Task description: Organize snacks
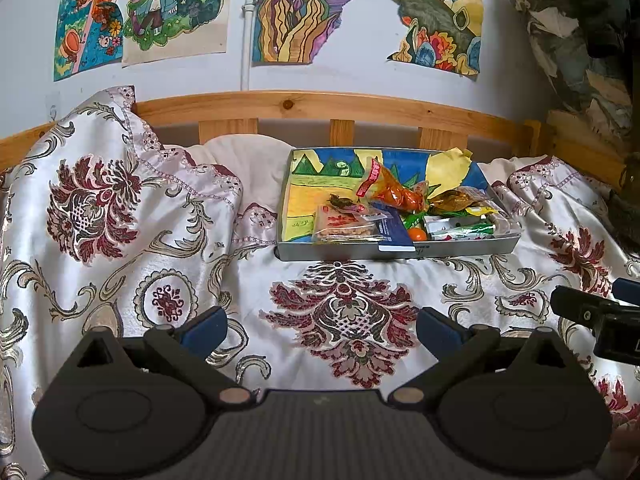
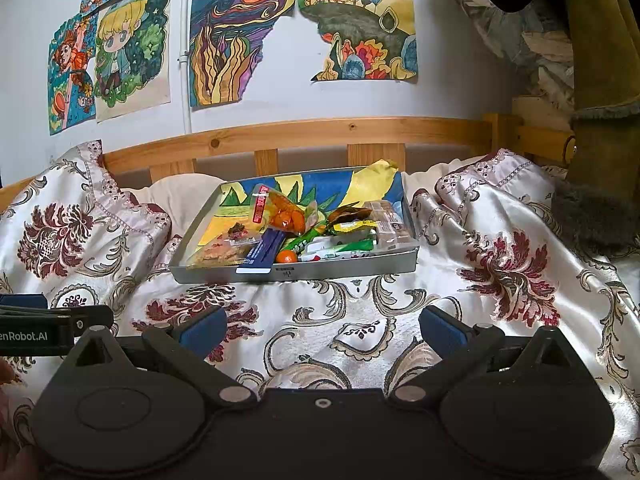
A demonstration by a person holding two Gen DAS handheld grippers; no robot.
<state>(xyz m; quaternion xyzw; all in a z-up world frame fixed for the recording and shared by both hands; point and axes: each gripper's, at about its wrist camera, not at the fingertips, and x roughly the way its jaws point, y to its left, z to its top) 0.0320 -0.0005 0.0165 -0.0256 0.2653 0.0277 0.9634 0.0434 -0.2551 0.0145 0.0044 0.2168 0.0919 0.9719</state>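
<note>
Snacks are sitting heaped in a shallow grey tray (image 1: 400,251) straight ahead of your left gripper (image 1: 321,326), well beyond its fingertips, on the patterned bedspread (image 1: 120,240). You are holding that gripper with its blue-padded fingers (image 1: 206,326) spread wide, nothing between them, only the red floral motif of the cloth lying under the gap. Ahead and slightly right of it, inside the tray, an orange crinkled packet (image 1: 394,192) is standing up above the others; a clear bag of peanuts (image 1: 344,226) is lying at the tray's near left, a dark blue packet (image 1: 394,230) is leaning over the near wall, and a small orange fruit (image 1: 418,235) is resting just beside it. Green-and-white wrappers (image 1: 460,228) are filling the near right corner.

You are keeping your right gripper (image 2: 322,326) wide as well, empty, over the bedspread (image 2: 520,280). From it the tray (image 2: 340,269) is lying ahead and a little to the left, apart from the fingertips. The orange packet (image 2: 284,214), the blue packet (image 2: 262,254) and the orange fruit (image 2: 287,256) are showing there too, with a clear box of brown biscuits (image 2: 390,226) at the tray's far right side.

Each gripper is appearing at the edge of the other's view: the right one (image 1: 600,320) off to the left tool's right, the left one (image 2: 48,324) off to the right tool's left. Beyond the tray, a wooden headboard (image 1: 320,106) and coloured drawings (image 1: 304,8) on the wall are facing you.
</note>
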